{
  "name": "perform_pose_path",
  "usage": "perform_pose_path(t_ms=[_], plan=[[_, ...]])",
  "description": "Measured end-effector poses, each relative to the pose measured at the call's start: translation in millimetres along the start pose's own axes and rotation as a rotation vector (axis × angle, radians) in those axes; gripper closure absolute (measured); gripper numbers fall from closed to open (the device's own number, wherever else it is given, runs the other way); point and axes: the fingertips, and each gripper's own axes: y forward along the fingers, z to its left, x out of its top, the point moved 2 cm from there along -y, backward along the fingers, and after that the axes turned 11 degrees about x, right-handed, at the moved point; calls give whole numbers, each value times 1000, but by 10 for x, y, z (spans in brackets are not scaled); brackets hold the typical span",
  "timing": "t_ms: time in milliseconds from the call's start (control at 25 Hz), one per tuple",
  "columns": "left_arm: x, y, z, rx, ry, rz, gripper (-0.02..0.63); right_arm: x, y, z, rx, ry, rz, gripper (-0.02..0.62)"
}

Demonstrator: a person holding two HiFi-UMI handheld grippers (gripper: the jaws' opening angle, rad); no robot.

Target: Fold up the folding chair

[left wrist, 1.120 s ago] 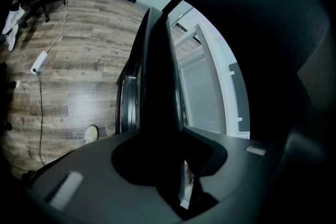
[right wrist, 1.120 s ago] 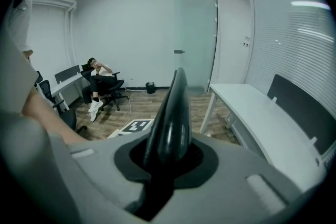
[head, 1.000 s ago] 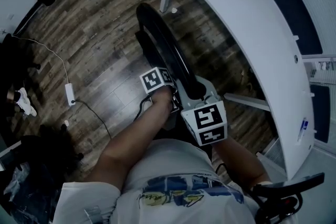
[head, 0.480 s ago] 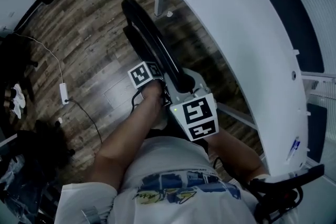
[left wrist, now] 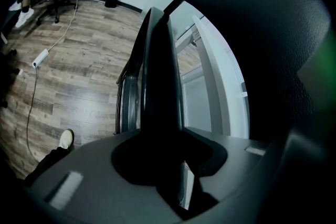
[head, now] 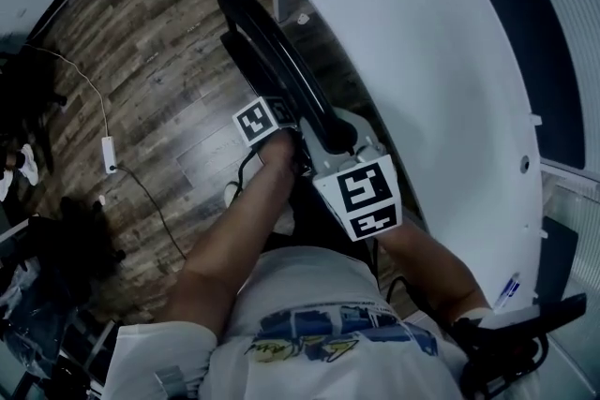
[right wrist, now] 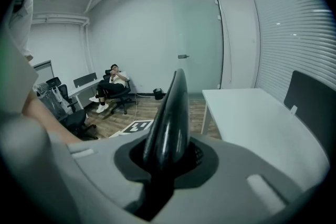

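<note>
My left gripper is clamped narrow on the black folding chair; my right gripper pinches its rounded rim beside the white table.

Black folding chair of smooth, glossy plastic, brown plank floor of grainy wood with a soft sheen, white curved table with smooth matt top, person's white printed shirt of soft creased cloth.
</note>
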Motion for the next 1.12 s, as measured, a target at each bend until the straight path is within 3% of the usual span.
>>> perform_pose_path(t_ms=[760,960,1120], plan=[[-41,593,-672,50,35,52,479,-332,-209,-1095,27,75,-28,537],[-75,700,-859,15,112,76,454,-400,-284,-1374,39,96,-33,537],[-29,749,-980,-57,162,65,434,-409,-311,-1503,40,100,-39,537]])
